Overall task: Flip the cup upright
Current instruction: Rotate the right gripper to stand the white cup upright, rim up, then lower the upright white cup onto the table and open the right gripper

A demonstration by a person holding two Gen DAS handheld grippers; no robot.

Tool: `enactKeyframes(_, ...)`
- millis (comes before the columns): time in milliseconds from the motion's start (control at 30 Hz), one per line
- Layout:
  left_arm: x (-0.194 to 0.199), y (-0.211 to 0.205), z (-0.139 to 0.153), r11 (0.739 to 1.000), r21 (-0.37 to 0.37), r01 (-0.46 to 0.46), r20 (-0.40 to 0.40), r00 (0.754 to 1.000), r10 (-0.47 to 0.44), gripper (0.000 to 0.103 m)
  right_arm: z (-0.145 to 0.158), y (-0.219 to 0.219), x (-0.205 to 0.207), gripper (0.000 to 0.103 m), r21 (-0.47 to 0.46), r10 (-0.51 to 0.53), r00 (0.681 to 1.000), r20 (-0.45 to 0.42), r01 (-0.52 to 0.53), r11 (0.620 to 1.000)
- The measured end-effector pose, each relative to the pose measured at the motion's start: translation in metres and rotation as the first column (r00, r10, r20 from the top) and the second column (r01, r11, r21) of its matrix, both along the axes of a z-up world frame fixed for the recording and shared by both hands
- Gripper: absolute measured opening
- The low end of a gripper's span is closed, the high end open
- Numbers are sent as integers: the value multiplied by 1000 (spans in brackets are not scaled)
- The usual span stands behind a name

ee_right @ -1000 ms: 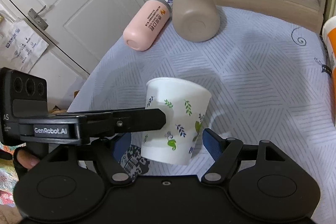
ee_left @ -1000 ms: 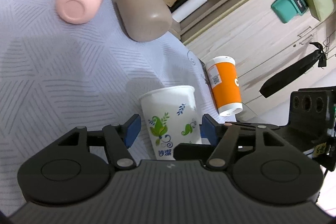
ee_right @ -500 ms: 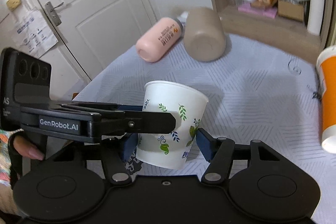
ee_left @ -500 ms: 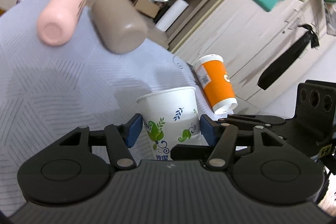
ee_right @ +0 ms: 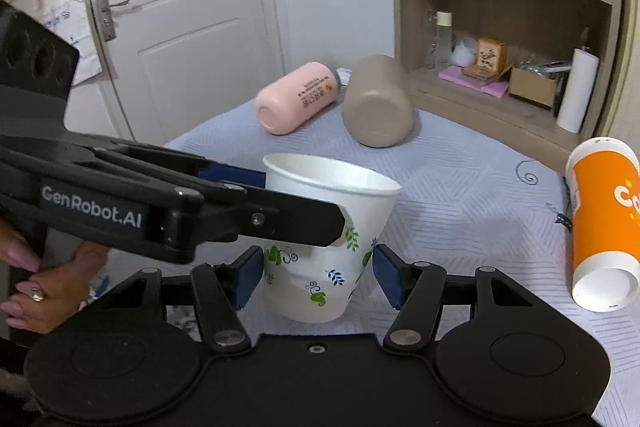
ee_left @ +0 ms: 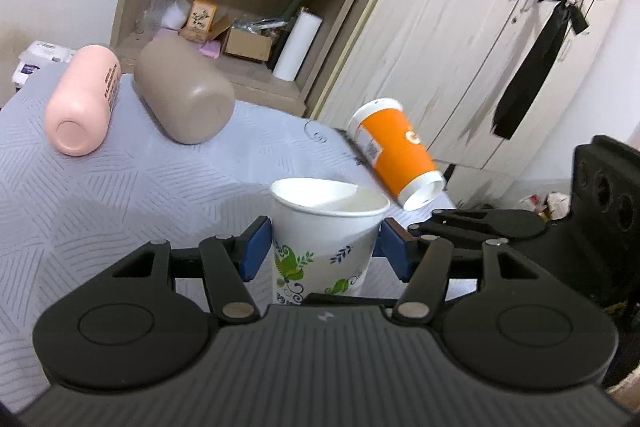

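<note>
A white paper cup (ee_left: 324,243) with green and blue leaf prints stands mouth up between both grippers, slightly tilted, over the grey-blue cloth (ee_left: 120,195). My left gripper (ee_left: 325,251) has its blue pads against the cup's two sides. In the right wrist view the cup (ee_right: 320,267) sits between the pads of my right gripper (ee_right: 318,277), which touch or nearly touch its lower wall, and the left gripper's finger (ee_right: 280,219) crosses its front, denting the wall.
A pink bottle (ee_left: 82,103) and a taupe tumbler (ee_left: 184,101) lie on their sides at the back. An orange cup (ee_left: 394,157) lies at the cloth's right edge. Shelves (ee_right: 500,27) and a wardrobe (ee_left: 480,47) stand behind.
Both grippers have tilted up with the cup, which now shows its open mouth toward the cameras. The cup stays between both sets of pads.
</note>
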State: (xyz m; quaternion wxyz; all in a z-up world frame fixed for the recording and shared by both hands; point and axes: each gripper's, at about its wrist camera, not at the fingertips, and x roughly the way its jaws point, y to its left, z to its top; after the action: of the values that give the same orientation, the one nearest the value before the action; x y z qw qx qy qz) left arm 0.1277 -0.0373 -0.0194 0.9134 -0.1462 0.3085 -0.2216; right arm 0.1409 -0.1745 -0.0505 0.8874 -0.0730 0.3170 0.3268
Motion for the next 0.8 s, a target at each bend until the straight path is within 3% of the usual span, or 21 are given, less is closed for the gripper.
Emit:
enactKeyframes(200,2,-17,2,994,107,-18,92,996,8,59,-5,6,2,66,-25,-29,994,104,32,999)
enactKeyframes(400,2,-28,5,983,180,-37,213,977,-2,59,-9,9,4,66,-48,-36,969,246,49,998)
enactKeyframes(567,15,-34,-1,979,194,-61,244,970,12,59,-15,8,22,66,-40,-59,963,262,72,997)
enactKeyframes(800,25,-36,-9,979,198,-42,226,974,-4,59,-26,13,23,66,-124,-22,953,304,62,990)
